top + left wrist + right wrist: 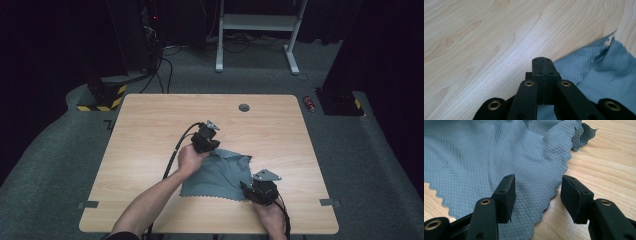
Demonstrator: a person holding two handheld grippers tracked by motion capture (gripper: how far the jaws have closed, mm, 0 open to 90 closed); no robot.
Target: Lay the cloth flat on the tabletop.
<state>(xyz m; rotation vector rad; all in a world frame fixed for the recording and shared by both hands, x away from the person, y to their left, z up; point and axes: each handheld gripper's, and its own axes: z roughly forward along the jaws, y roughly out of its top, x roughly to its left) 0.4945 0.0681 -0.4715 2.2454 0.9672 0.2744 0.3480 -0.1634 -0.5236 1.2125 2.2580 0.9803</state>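
Black jaws of the right gripper (pixel 537 197) stand apart in the right gripper view, astride the scalloped near corner of the grey-blue cloth (pixel 499 152). One jaw sits over the fabric, the other over bare worktop (pixel 604 162) just beyond the hem. Neither pad presses the cloth, so nothing is held on this side.

Left gripper (pixel 541 65): jaws brought fully together at the cloth's far-left corner. Whether any fabric is pinched between them cannot be told; the pads meet flush, and the cloth edge appears to pass beside and under them rather than between.

From the high view, the cloth (pixel 220 175) lies mostly flat on the worktop (pixel 150 130), rumpled along its far edge, with the left gripper (pixel 210 140) at that far corner and the right gripper (pixel 252 192) at the near-right corner. The two are well apart, at roughly opposite corners.

Risks, as judged:
- The left jaws may have met on nothing or on a bare thread of hem. Any lift or pull would then leave the corner behind.
- The right jaws straddle only the margin. If they shut without advancing further over the hem, the scalloped edge could slip out.
- If one corner holds and the other does not, a pull would drag and bunch the cloth instead of spreading or folding it cleanly.
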